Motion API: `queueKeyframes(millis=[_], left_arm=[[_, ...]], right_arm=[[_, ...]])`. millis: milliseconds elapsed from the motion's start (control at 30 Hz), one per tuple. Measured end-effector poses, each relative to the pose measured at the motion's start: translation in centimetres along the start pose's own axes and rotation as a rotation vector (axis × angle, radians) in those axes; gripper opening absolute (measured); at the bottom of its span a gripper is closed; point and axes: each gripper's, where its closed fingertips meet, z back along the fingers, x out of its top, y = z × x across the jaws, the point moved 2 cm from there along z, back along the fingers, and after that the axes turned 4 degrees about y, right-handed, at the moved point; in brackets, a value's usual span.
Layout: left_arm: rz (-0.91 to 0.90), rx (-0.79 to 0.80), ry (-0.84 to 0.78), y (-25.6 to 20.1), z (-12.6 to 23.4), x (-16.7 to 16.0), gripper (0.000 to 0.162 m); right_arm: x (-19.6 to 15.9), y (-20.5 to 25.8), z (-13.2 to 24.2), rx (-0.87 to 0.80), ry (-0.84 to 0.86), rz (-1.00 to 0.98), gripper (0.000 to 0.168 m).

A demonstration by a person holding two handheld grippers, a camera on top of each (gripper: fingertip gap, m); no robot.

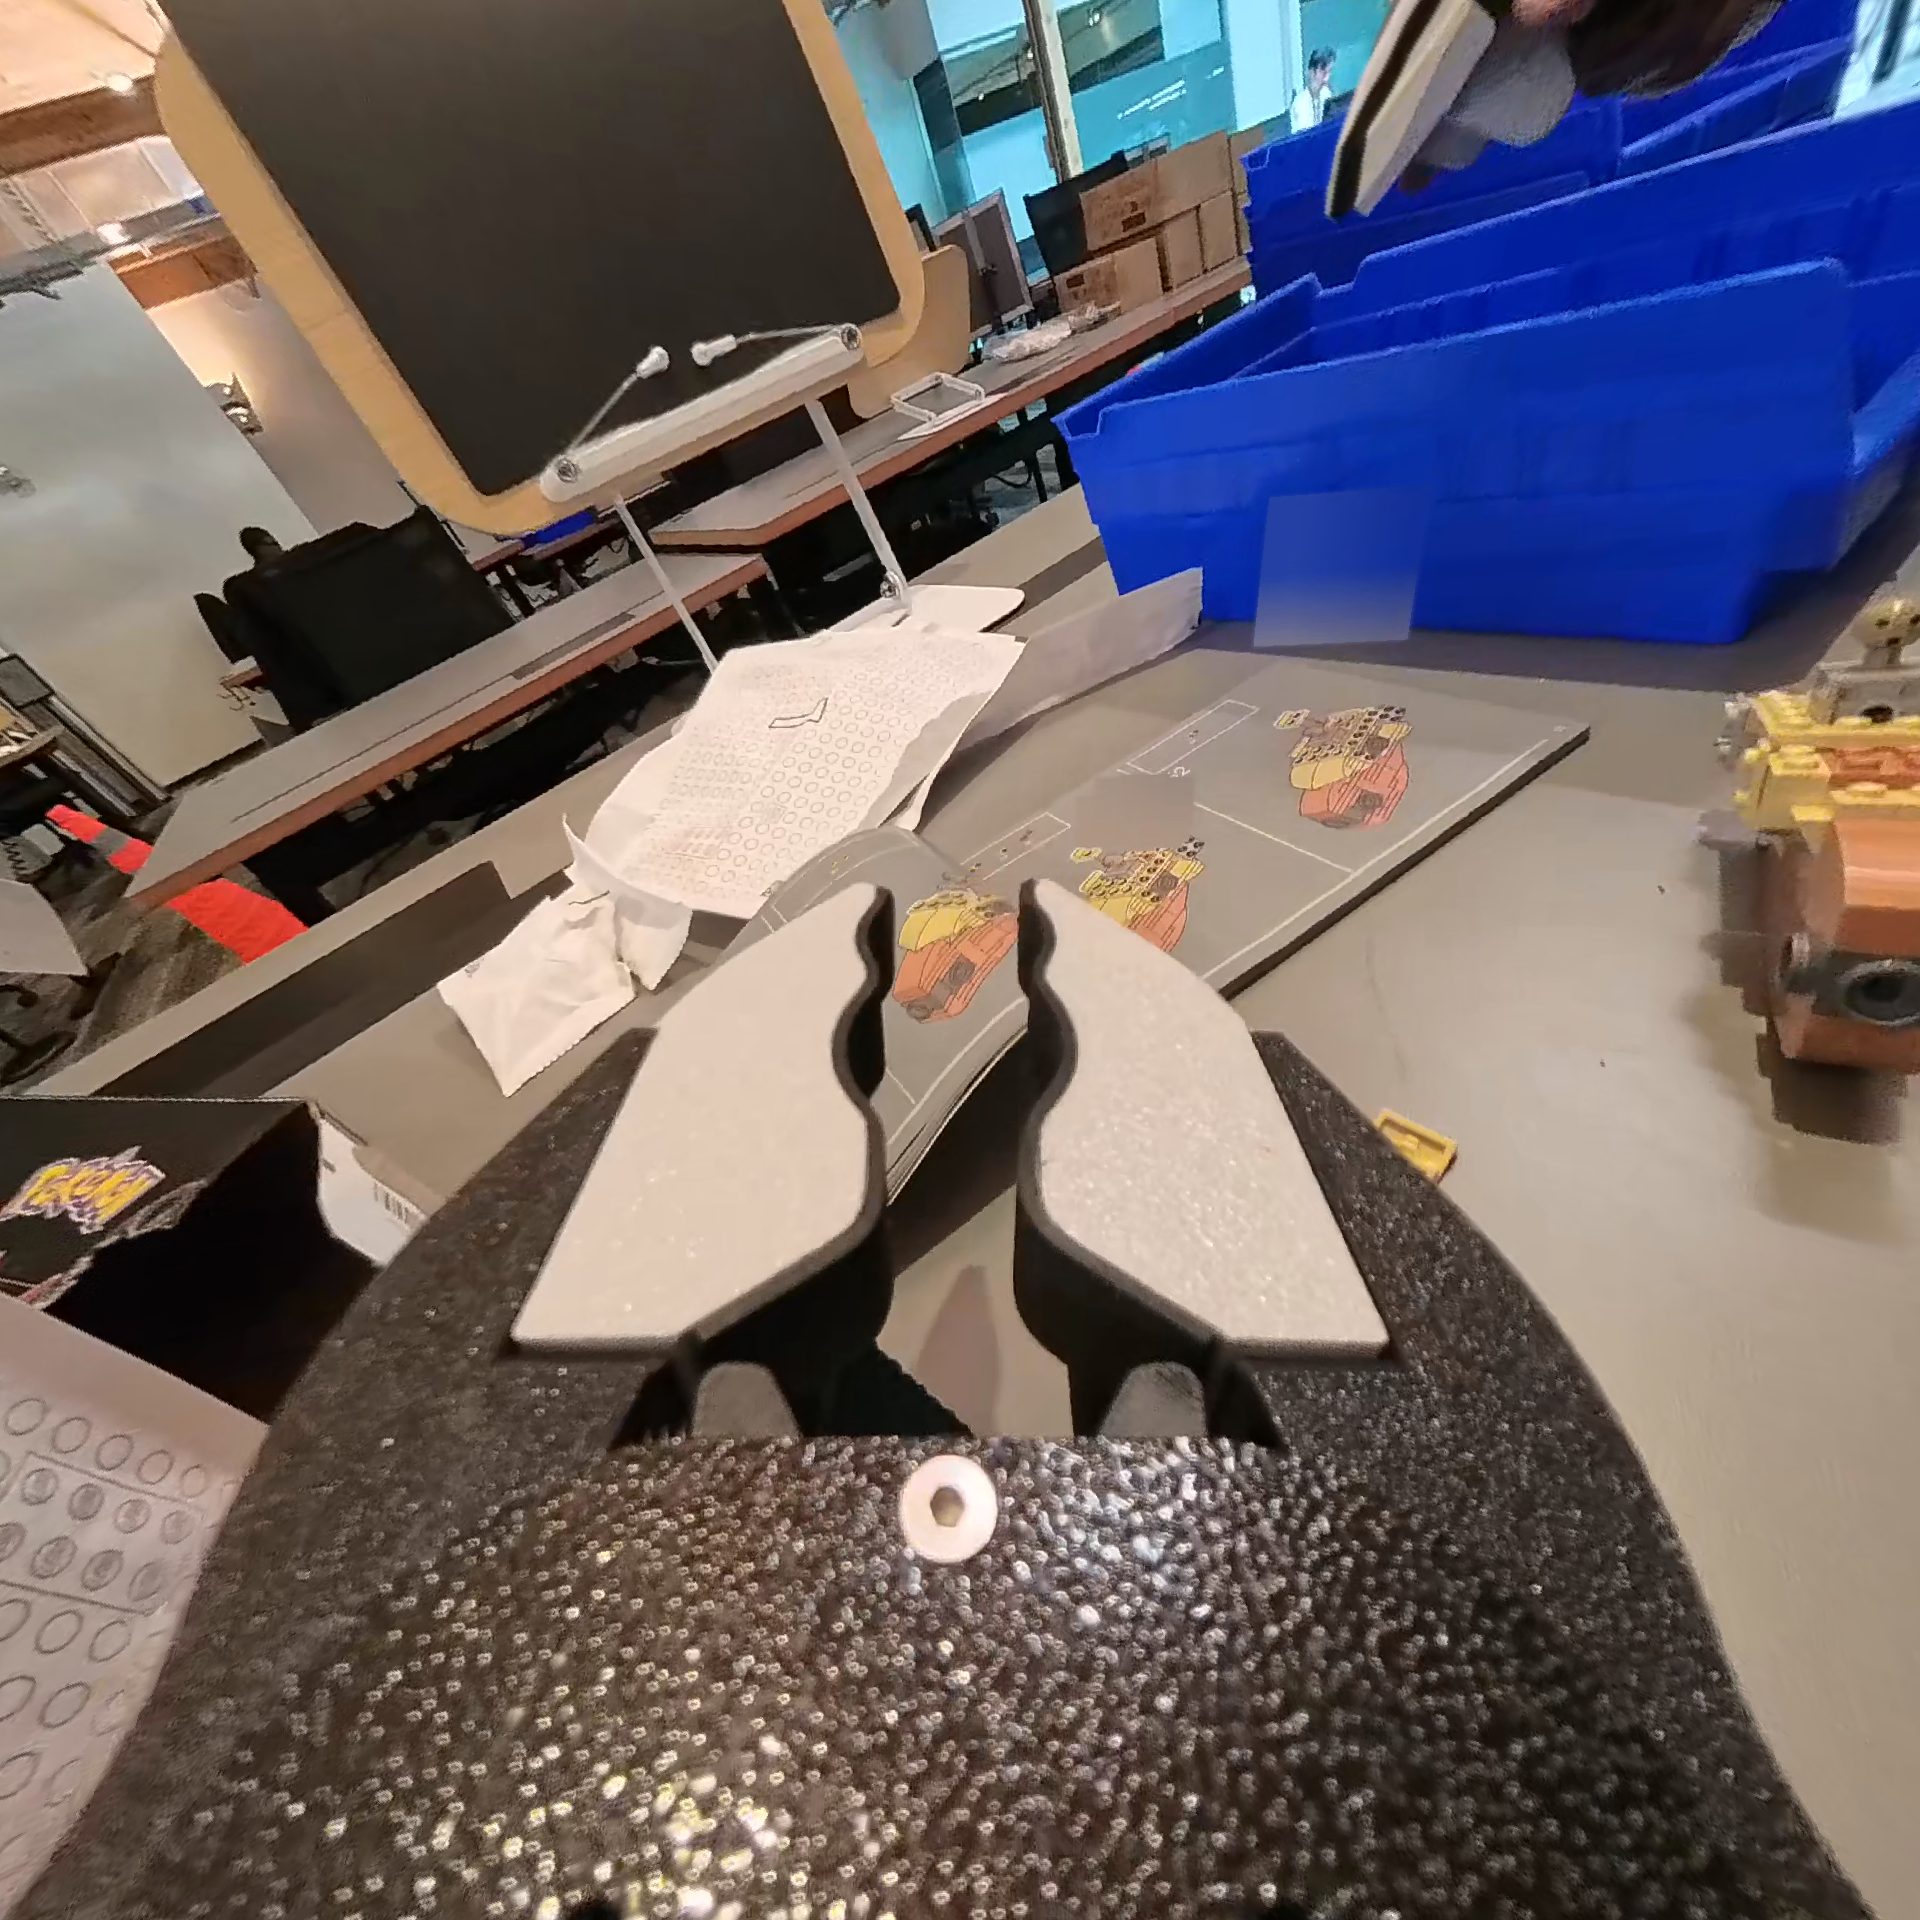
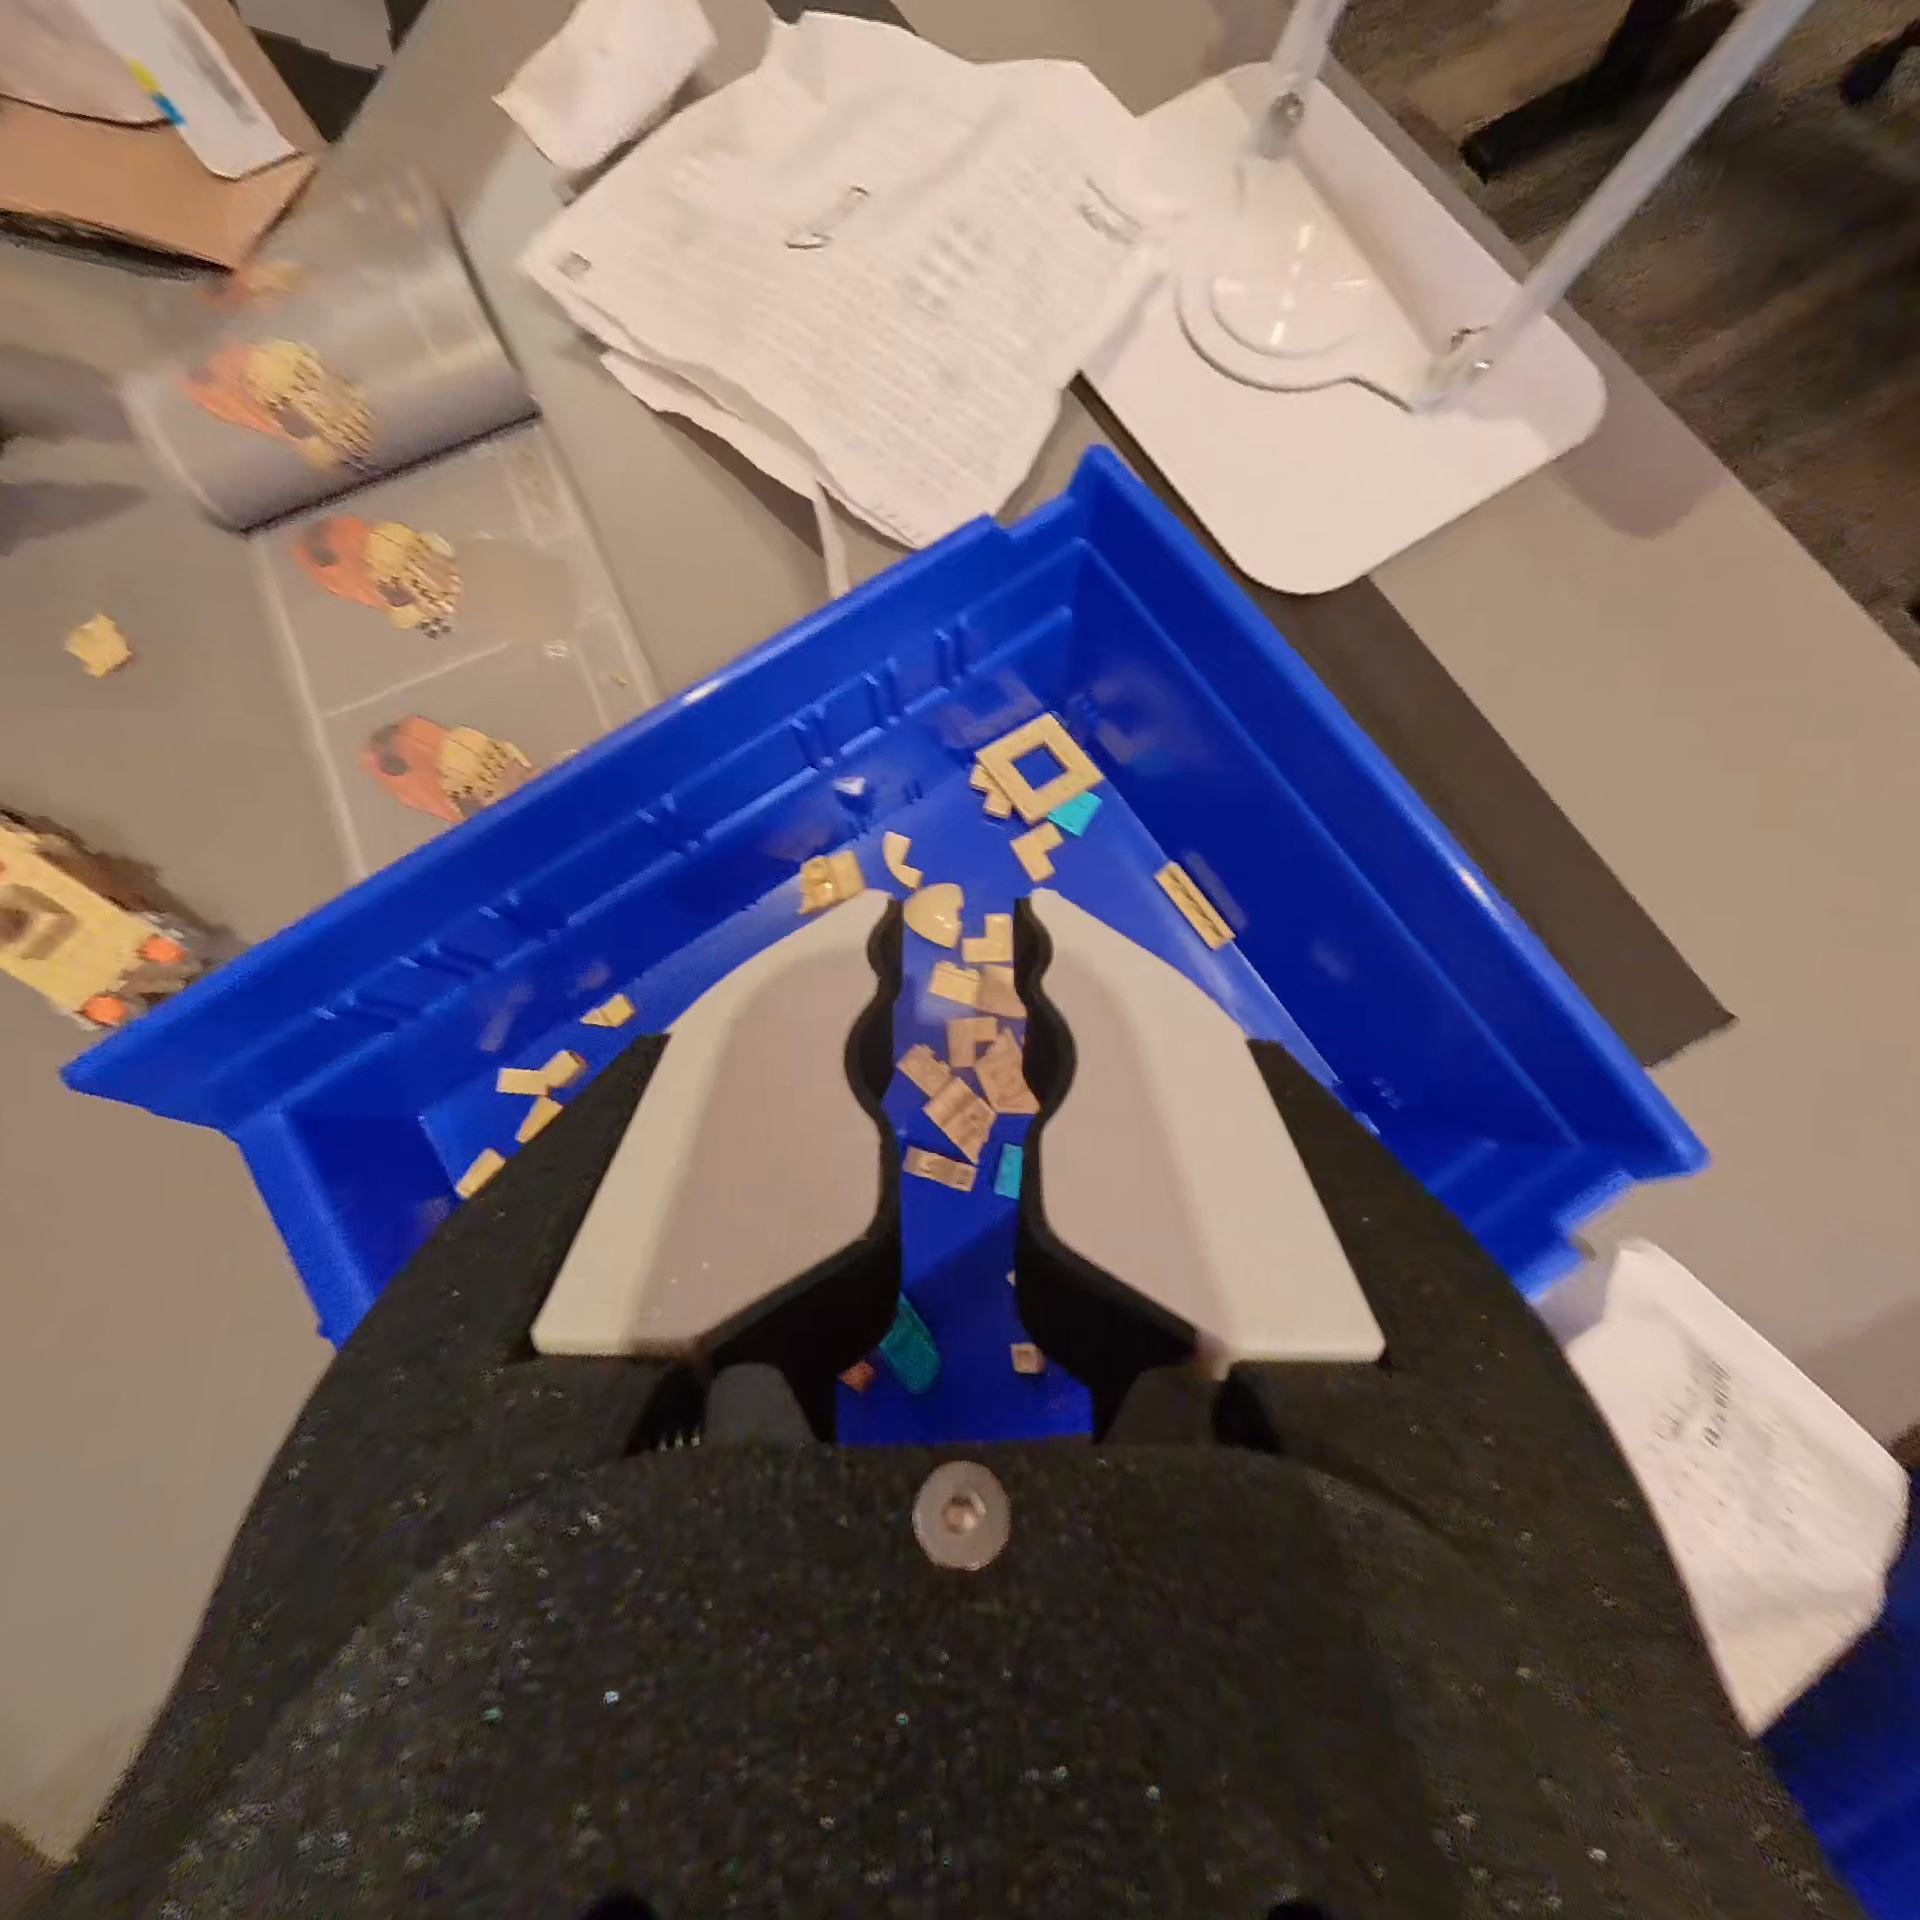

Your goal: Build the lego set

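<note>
Looks like a big open-plan office or lab space: rows of long grey work tables (image 1: 447, 717) stretching back, stacked brown cardboard boxes (image 1: 1153, 229), dark computer monitors (image 1: 977, 260), glass partition walls (image 1: 1122, 83) at the far end, plus stacked blue plastic storage bins (image 1: 1558, 436) on the near grey table.

Low left view; right above bin (image 2: 1299, 790).

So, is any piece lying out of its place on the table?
Yes. One small tan piece lies alone on the grey table, left of the open booklet, apart from the loose pieces in the blue bin. Nothing looks damaged.
</note>
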Motion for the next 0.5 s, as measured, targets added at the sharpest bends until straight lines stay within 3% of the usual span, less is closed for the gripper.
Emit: queueKeyframes(millis=[233, 500], left_arm=[[0.001, -0.071, -0.070, -0.8, -2.1, 4.2, 0.022], [-0.053, -0.260, -0.149, -3.5, -8.0, 11.2, 0.023]], right_arm=[[-1.0, -1.8, 0.6, -0.049, 0.013, 0.048, 0.019], [-0.5, -3.2, 1.5, -0.057, -0.080, 0.068, 0.023]])
